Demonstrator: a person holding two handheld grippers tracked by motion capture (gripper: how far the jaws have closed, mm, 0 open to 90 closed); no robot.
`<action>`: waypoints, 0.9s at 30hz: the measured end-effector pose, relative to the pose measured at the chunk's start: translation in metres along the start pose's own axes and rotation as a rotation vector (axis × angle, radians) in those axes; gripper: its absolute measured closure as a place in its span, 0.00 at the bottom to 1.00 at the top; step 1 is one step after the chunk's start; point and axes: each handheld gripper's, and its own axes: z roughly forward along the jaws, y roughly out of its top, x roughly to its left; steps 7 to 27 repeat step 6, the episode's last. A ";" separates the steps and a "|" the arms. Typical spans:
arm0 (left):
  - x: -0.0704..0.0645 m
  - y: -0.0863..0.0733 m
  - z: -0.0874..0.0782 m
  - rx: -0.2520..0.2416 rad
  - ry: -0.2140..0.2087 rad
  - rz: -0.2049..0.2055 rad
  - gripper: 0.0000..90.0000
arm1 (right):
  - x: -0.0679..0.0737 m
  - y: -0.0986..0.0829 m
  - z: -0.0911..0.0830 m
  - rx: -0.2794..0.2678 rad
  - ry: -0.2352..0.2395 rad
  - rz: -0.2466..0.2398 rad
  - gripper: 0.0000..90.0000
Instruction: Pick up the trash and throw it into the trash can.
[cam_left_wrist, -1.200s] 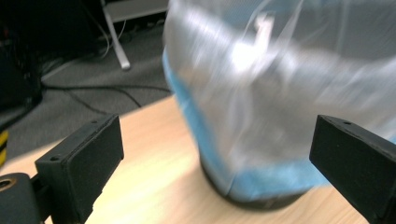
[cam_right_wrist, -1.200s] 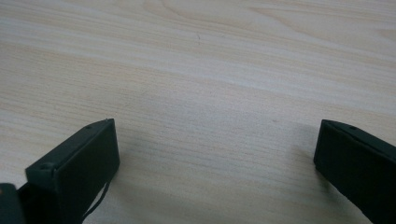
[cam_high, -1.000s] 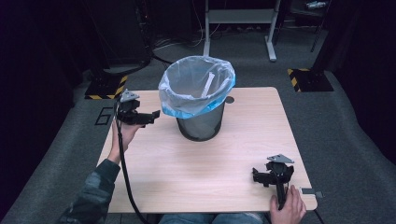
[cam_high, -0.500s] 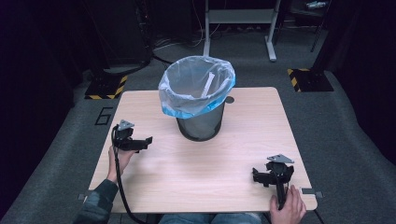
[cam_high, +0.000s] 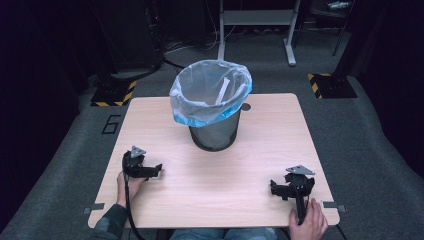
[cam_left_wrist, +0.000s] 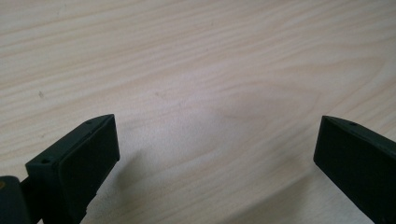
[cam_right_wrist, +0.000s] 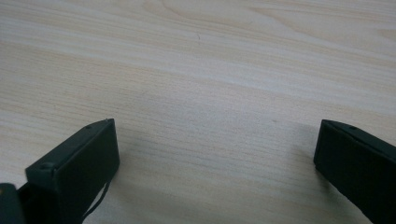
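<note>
Resting wide near the table's (cam_high: 210, 200) front edge, both tongs (cam_high: 150, 171) (cam_high: 281, 189) face bare wood.

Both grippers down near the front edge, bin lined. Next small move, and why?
Probably none beyond holding: the bag is already folded over the bin rim, and the left gripper and right gripper sit open over bare table, holding nothing. At most, rest them there.
</note>
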 end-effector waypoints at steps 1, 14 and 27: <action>0.000 0.000 0.000 0.006 0.000 0.005 0.00 | 0.000 0.000 0.000 -0.001 0.000 0.003 0.00; 0.001 0.000 0.000 0.024 -0.008 0.007 0.00 | 0.000 0.000 0.000 0.000 0.000 0.000 0.00; 0.001 0.000 0.000 0.024 -0.008 0.007 0.00 | 0.000 0.000 0.000 0.000 0.000 0.000 0.00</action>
